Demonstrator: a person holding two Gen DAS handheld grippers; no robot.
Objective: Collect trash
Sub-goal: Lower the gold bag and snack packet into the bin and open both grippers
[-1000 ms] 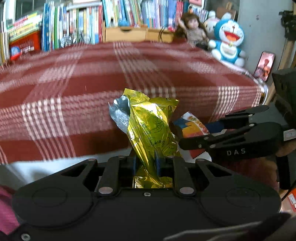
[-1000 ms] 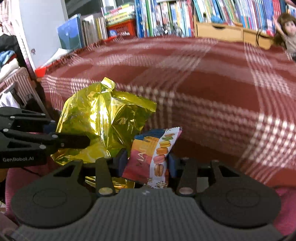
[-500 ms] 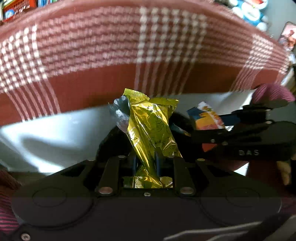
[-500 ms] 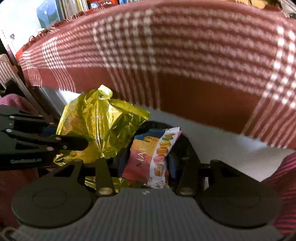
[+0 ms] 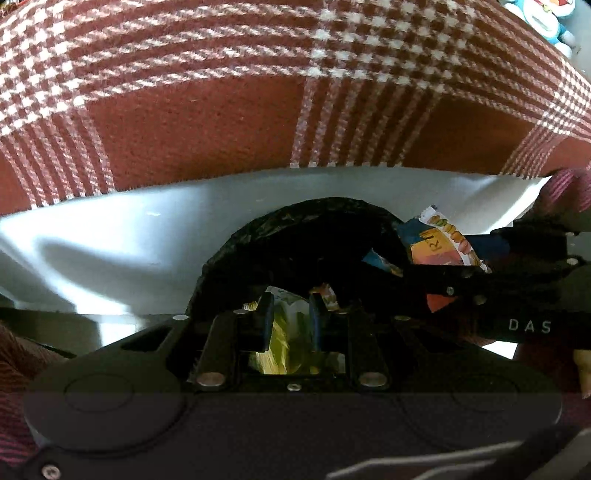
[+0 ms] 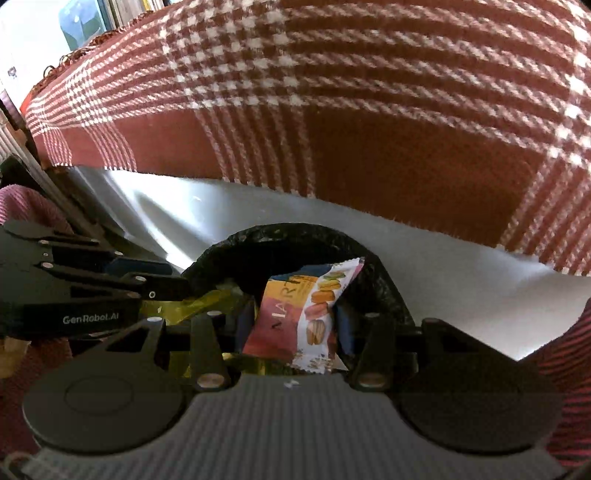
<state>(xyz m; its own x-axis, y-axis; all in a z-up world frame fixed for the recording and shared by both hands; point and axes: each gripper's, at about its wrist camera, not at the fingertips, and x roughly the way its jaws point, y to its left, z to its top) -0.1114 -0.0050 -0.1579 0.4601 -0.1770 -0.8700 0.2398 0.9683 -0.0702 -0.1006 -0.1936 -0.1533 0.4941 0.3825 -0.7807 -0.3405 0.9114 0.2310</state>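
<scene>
While the plaid blanket (image 5: 207, 122) fills the upper frame, the left gripper (image 5: 287, 314) sits low centre, its fingers apart above the gold wrapper (image 5: 280, 347) inside the black trash bag (image 5: 295, 236). The right gripper (image 6: 293, 319) is clamped on the macaron wrapper (image 6: 295, 314), centre frame, over the bag's rim.

My left gripper (image 5: 288, 317) blocks most of the gold wrapper (image 5: 284, 343); whether I grip it is unclear. The black bin bag's (image 6: 295, 240) interior is dark. Plush toy (image 5: 546, 18) cropped at frame edge.
</scene>
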